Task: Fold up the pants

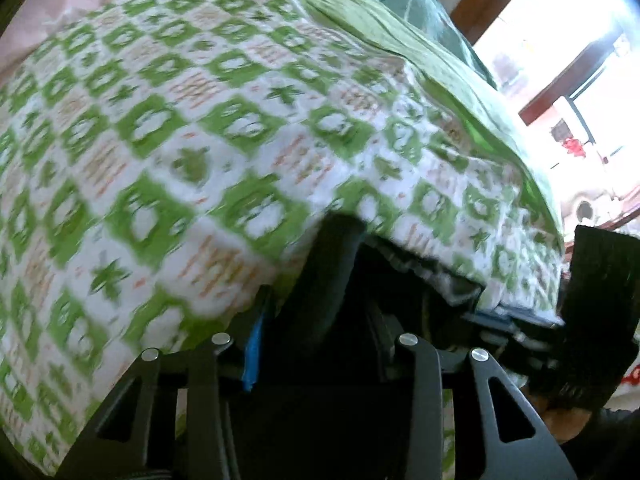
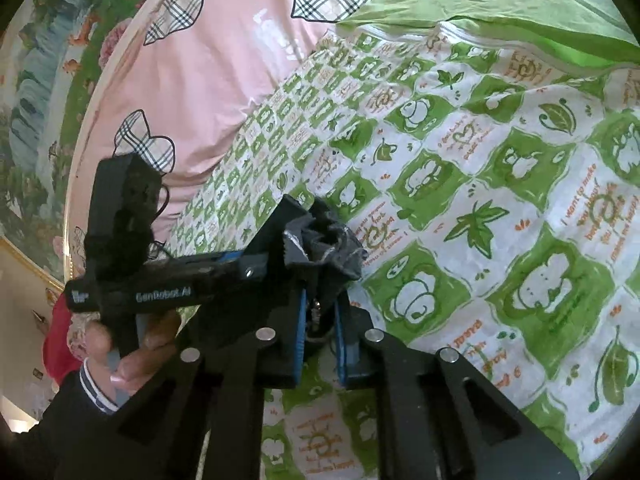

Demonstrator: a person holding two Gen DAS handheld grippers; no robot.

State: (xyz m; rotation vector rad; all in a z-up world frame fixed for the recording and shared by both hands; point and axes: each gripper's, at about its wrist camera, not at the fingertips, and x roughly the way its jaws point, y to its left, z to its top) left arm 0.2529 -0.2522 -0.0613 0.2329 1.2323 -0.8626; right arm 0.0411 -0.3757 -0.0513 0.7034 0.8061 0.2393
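Observation:
The pants (image 2: 326,250) show as a small crumpled bunch of dark grey cloth on the bed. My right gripper (image 2: 322,316) has its blue pads close together, with that cloth pinched between them. My left gripper (image 2: 304,220), held by a hand (image 2: 132,356), comes in from the left, and one serrated finger (image 2: 286,236) touches the same bunch. In the blurred left wrist view, a dark fold of the pants (image 1: 328,276) lies between the left gripper's (image 1: 320,312) fingers. Whether they press on it is unclear. The right gripper's black body (image 1: 596,292) stands at the right.
A green-and-white printed sheet (image 2: 500,208) covers the bed. A pink duvet with plaid hearts (image 2: 208,80) lies at the far left and a plain green cover (image 2: 500,4) along the far edge. A bright window (image 1: 560,48) is beyond the bed.

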